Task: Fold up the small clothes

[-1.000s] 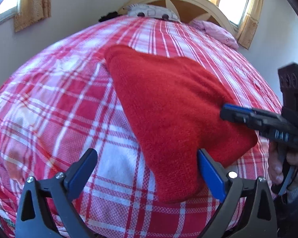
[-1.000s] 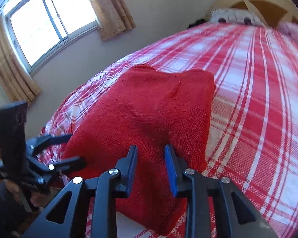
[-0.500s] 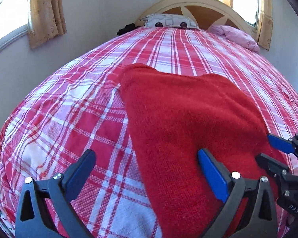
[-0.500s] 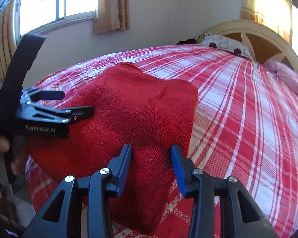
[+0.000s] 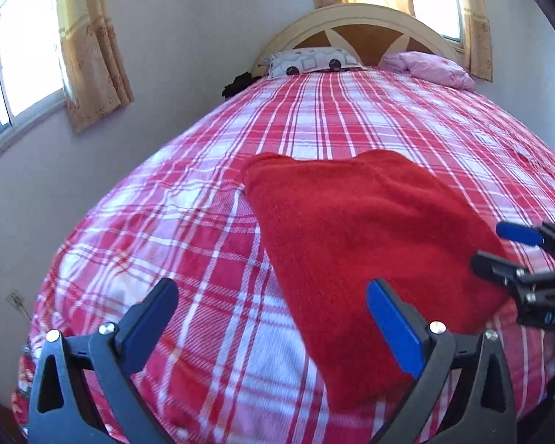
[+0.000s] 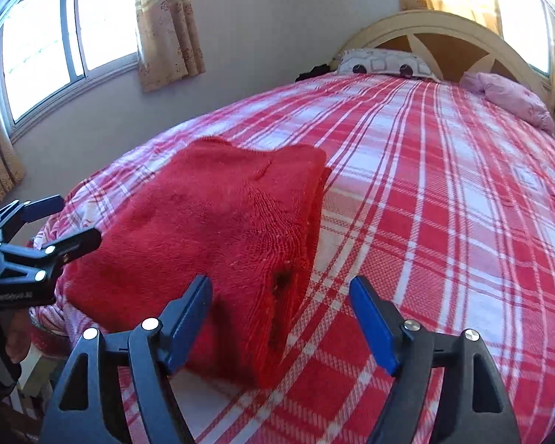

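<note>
A red knit garment lies folded on the plaid bed cover, near the bed's foot. My left gripper stands wide open above the cover, its right pad over the garment's near left edge and nothing gripped. In the right wrist view the garment fills the left middle. My right gripper has its jaws opening; the garment's near right corner lies between and below the fingers, and no pad presses on it. Each gripper shows in the other's view: the right gripper at the garment's right edge, the left gripper at its left edge.
The bed cover is red and white plaid. At the far end are a cream headboard, a patterned pillow and a pink pillow. A wall with a curtained window runs along the bed's left side.
The right gripper's jaws have spread from nearly shut around the garment's near corner to wide apart. Both grippers have drawn back and tipped up, so more of the room shows.
</note>
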Demonstrator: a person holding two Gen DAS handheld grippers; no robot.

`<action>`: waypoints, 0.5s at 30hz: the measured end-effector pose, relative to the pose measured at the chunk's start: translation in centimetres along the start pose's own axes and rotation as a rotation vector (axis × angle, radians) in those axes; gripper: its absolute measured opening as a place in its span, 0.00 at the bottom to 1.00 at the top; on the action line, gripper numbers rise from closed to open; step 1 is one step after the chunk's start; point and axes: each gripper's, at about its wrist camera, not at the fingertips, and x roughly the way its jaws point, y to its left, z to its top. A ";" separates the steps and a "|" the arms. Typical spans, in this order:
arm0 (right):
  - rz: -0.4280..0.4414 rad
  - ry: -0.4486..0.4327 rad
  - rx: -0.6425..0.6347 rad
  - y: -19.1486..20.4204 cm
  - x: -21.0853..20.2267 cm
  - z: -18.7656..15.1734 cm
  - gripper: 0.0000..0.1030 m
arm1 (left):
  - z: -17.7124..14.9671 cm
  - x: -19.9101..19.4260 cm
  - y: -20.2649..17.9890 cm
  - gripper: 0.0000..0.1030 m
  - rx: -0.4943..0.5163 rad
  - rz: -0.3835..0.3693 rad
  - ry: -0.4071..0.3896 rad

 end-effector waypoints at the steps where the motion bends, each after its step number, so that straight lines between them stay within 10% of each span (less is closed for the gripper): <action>1: -0.009 -0.017 0.003 0.2 -0.8 0.2 0.75 | -0.1 -1.0 0.0 1.00 0.008 -0.003 -0.014; 15: -0.087 -0.275 -0.103 6.1 -14.4 1.0 0.78 | 1.6 -10.5 0.7 1.00 -0.044 -0.083 -0.223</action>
